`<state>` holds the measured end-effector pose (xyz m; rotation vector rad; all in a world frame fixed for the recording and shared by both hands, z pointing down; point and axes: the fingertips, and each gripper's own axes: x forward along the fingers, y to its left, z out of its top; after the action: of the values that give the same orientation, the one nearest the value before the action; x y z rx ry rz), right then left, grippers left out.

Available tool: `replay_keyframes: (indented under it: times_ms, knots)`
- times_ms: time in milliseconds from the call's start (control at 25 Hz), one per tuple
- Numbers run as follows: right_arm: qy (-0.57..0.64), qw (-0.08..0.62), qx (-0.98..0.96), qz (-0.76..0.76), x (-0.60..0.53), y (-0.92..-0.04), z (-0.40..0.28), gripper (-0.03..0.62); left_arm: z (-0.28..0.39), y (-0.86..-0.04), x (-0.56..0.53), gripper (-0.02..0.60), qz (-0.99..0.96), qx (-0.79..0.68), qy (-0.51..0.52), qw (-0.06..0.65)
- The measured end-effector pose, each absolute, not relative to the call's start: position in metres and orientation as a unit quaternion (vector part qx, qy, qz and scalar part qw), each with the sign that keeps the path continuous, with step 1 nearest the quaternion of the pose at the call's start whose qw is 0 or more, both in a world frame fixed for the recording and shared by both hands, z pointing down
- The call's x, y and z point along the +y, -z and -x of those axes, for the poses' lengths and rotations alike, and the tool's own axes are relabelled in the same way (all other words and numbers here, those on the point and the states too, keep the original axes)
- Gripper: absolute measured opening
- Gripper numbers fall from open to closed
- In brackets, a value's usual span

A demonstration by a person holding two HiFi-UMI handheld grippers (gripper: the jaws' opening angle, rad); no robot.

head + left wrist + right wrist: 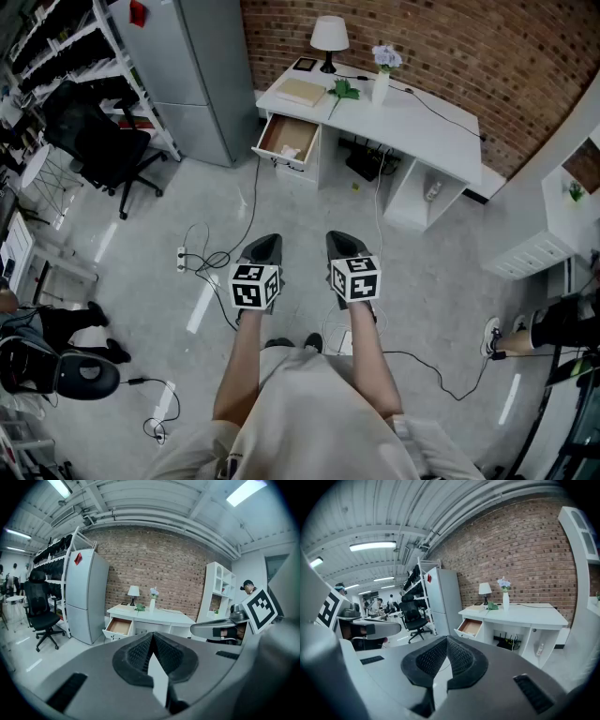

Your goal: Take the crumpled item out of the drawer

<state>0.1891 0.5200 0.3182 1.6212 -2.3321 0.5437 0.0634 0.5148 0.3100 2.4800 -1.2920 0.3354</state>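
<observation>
**Both claws closed and empty; drawer open, item inside**

The left claw point(264, 247) and right claw point(341, 244) are held side by side above the floor, tilted slightly downward. Both point toward the white tabletop point(412, 117) by the brick wall and are well apart from it. In each gripper view the jaws meet at the tips, with nothing between them.

The drawer point(289, 139), at the left end of the tabletop in the head view, is pulled out. A pale crumpled item point(290, 151) lies inside it.

A lamp point(329, 37) and a vase point(380, 86) of flowers stand on the tabletop. A grey fridge point(192, 75) stands just left of the drawer.
</observation>
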Motion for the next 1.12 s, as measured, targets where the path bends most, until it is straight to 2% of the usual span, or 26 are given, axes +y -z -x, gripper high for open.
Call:
replay_keyframes:
  times_ms: [200, 400, 480, 600, 640, 800, 1120]
  knots:
    - [-0.179, 0.104, -0.809, -0.550, 0.518, -0.311, -0.185, 0.025, -0.066, -0.317, 0.521, 0.014, -0.872, -0.439, -0.123, 0.178]
    - [-0.184, 0.102, -0.800, -0.561, 0.523, -0.317, -0.193, 0.025, -0.058, -0.321, 0.525, 0.014, -0.873, -0.440, -0.136, 0.163]
    - [-0.176, 0.059, -0.799, -0.572, 0.521, -0.311, -0.196, 0.025, -0.039, -0.324, 0.521, 0.014, -0.868, -0.450, -0.142, 0.155]
    - [-0.186, -0.071, -0.818, -0.539, 0.519, -0.282, -0.189, 0.024, 0.007, -0.326, 0.508, 0.014, -0.842, -0.490, -0.138, 0.178]
    - [-0.191, -0.095, -0.826, -0.521, 0.519, -0.276, -0.184, 0.024, 0.019, -0.324, 0.505, 0.014, -0.835, -0.501, -0.129, 0.186]
    - [-0.183, -0.062, -0.853, -0.484, 0.514, -0.283, -0.164, 0.025, 0.044, -0.321, 0.500, 0.014, -0.825, -0.522, -0.097, 0.191]
    - [-0.191, -0.033, -0.856, -0.480, 0.463, -0.300, -0.169, 0.025, 0.025, -0.328, 0.439, 0.014, -0.838, -0.502, -0.083, 0.194]
